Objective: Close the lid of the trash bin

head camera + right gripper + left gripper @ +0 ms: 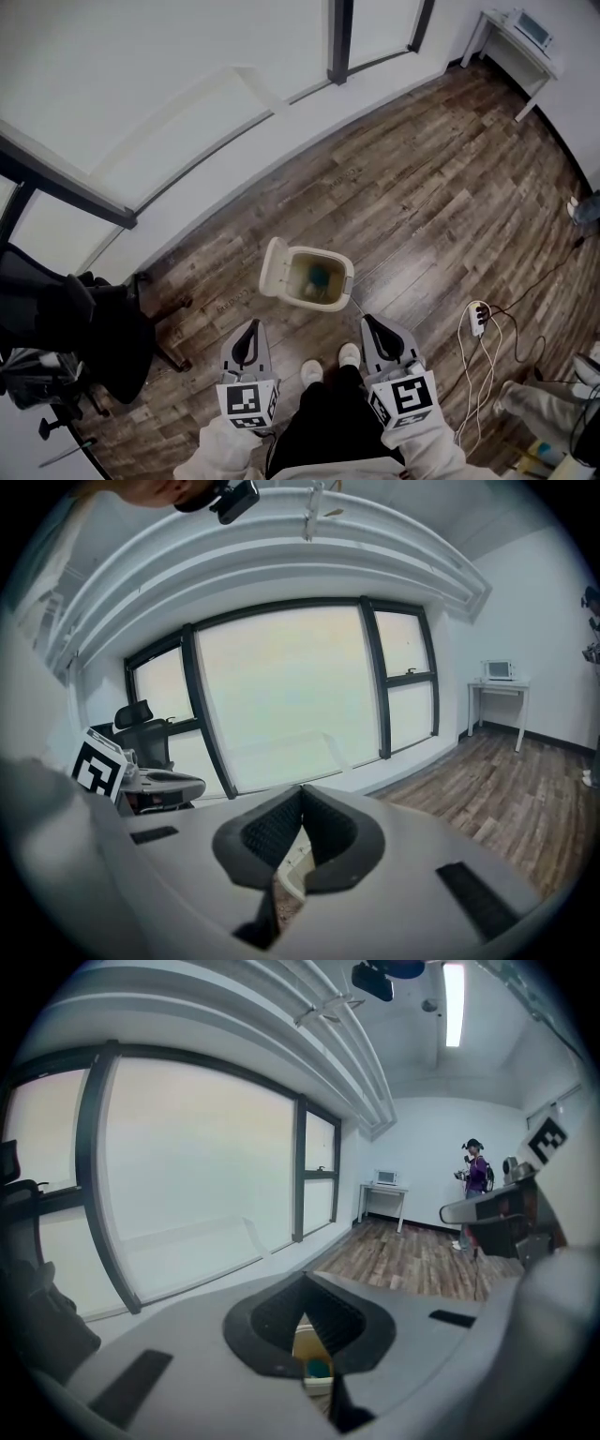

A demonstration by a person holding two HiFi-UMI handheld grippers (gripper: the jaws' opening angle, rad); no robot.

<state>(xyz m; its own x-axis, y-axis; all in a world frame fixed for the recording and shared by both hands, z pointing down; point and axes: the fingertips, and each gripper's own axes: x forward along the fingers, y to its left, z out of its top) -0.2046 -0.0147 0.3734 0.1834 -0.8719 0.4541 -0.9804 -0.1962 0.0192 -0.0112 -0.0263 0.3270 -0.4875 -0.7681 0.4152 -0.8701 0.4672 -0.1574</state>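
A small cream trash bin stands on the wood floor just ahead of my feet. Its lid is swung open to the left, and something teal lies inside. My left gripper hangs near the bin's lower left, apart from it, jaws shut and empty. To the bin's lower right my right gripper is also shut and empty. In the left gripper view the bin shows through the slit below the closed tips. The right gripper view shows the bin's rim under its closed tips.
A black office chair stands at the left by the window wall. A power strip with cables lies on the floor at the right, beside someone's legs. A white desk is at the far right. Another person stands across the room.
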